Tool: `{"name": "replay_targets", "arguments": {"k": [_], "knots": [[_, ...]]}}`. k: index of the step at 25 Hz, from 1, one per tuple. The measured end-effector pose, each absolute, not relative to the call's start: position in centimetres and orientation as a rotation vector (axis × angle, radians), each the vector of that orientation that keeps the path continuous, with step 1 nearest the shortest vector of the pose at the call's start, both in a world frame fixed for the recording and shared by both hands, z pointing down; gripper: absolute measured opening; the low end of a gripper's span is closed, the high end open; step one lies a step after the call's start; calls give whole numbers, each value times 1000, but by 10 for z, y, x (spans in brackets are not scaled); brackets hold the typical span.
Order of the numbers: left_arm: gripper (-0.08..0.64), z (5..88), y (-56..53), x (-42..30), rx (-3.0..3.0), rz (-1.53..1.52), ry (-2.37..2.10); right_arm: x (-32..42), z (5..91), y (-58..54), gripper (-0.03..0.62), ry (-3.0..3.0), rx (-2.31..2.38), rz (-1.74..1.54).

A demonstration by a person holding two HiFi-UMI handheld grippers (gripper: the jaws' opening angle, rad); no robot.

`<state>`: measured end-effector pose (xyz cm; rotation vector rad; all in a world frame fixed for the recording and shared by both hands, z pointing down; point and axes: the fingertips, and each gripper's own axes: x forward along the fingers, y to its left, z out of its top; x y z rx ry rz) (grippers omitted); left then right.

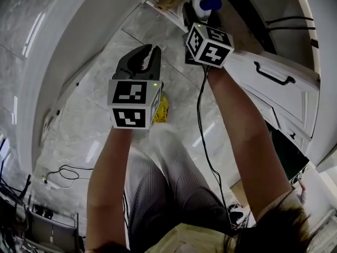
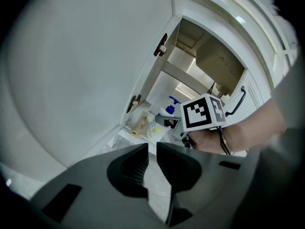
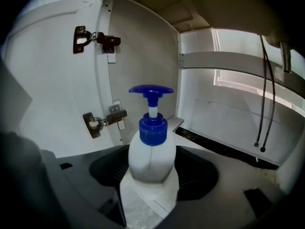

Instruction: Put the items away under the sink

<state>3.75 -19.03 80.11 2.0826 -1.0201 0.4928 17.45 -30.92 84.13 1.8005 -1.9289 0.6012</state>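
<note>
Head view: outstretched right tongs, bottle

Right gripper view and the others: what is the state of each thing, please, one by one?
pump bottle, held between the jaws, blue pump head on
right gripper, closed on the pump bottle
left gripper, closed, nothing in it
hinged cabinet door, open

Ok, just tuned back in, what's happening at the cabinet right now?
The person's right gripper is clamped on a white plastic pump bottle with a blue pump top, holding it upright at the mouth of the open white cabinet under the sink, not yet set inside. The left gripper hovers above the grey marble floor, jaws nearly together with nothing between them.
</note>
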Motion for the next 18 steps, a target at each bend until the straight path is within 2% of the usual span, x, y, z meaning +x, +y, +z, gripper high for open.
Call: {"name": "replay_targets", "arguments": {"k": [18], "knots": [[83,743,-154,23,2088,537,-994,174,788,-250,281,-1860,1885,737]]}}
